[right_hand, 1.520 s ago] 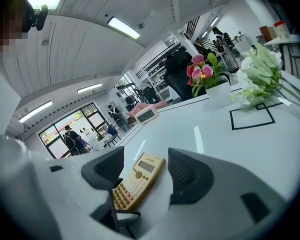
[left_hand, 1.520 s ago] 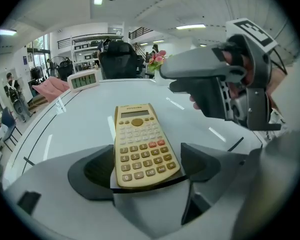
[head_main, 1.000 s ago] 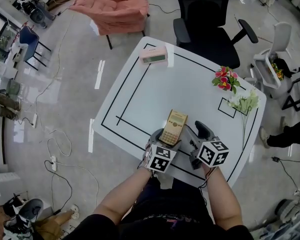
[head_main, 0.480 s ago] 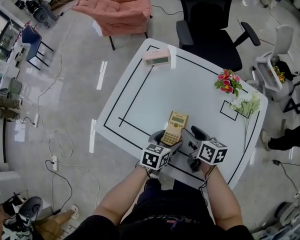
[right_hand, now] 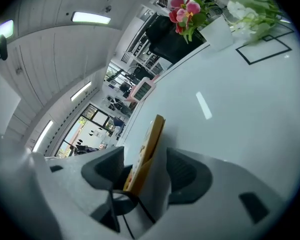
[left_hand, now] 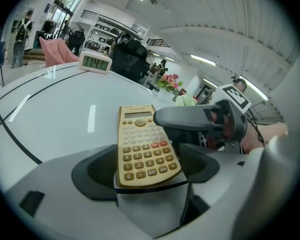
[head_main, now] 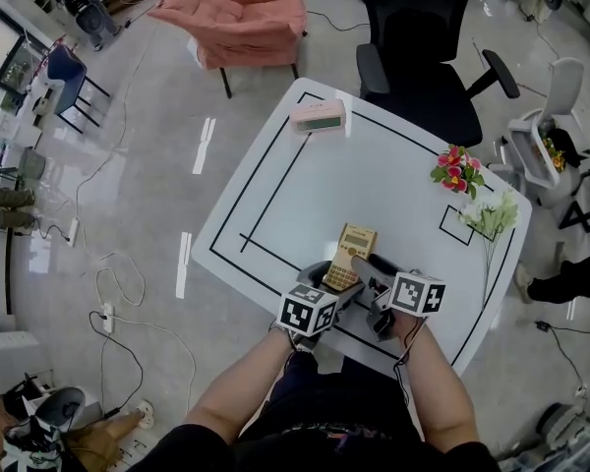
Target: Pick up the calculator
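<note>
Head view: both forearms reach in from 6 o'clock. The left gripper (head_main: 336,276) and right gripper (head_main: 362,264) converge on the calculator (head_main: 354,247) near the 6 o'clock edge of the table (head_main: 275,195).

Left gripper view: its jaws clasp the calculator's (left_hand: 142,144) near end by both side edges, keypad up.

Right gripper view: the gripper is rolled sideways, its jaws partly apart, with the calculator (right_hand: 147,149) edge-on between them.

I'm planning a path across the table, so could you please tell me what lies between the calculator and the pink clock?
Nothing stands there: the head view shows only bare white tabletop between the calculator and the pink clock.
</note>
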The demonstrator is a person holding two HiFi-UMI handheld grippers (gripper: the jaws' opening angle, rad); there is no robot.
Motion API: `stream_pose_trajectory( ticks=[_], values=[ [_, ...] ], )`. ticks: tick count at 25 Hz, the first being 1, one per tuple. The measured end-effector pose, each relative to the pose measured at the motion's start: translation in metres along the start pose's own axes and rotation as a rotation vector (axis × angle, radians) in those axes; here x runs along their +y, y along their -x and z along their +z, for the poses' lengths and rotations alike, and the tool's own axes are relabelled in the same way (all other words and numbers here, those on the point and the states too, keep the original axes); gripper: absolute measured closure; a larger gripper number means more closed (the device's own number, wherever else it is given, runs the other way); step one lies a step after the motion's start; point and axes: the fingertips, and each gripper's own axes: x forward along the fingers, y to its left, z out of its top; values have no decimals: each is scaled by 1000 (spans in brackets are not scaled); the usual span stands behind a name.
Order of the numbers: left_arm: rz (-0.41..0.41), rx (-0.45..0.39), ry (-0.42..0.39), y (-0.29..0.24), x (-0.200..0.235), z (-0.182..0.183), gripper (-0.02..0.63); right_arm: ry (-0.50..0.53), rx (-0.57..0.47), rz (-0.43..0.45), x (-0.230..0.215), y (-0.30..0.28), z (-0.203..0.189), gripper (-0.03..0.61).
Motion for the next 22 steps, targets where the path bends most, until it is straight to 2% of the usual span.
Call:
stream_pose_trajectory(
  ticks=[7, 10, 13, 15, 22],
  values=[
    [-12, 0, 10, 1, 0, 0, 229, -108, 123, 78, 12, -20, -12, 314],
    [-11, 0, 5, 1, 0, 0, 227, -84, 164, 68, 15, -26, -16, 319],
    [-5, 1, -11, 0, 0, 0, 227, -55, 205, 15, 11, -32, -20, 374],
    [-2, 1, -22, 0, 0, 0, 225, -48, 216, -19, 7, -33, -20, 436],
    [4, 4, -36, 4, -1, -2, 224, -36, 189, 9, 13, -31, -20, 451]
  ],
)
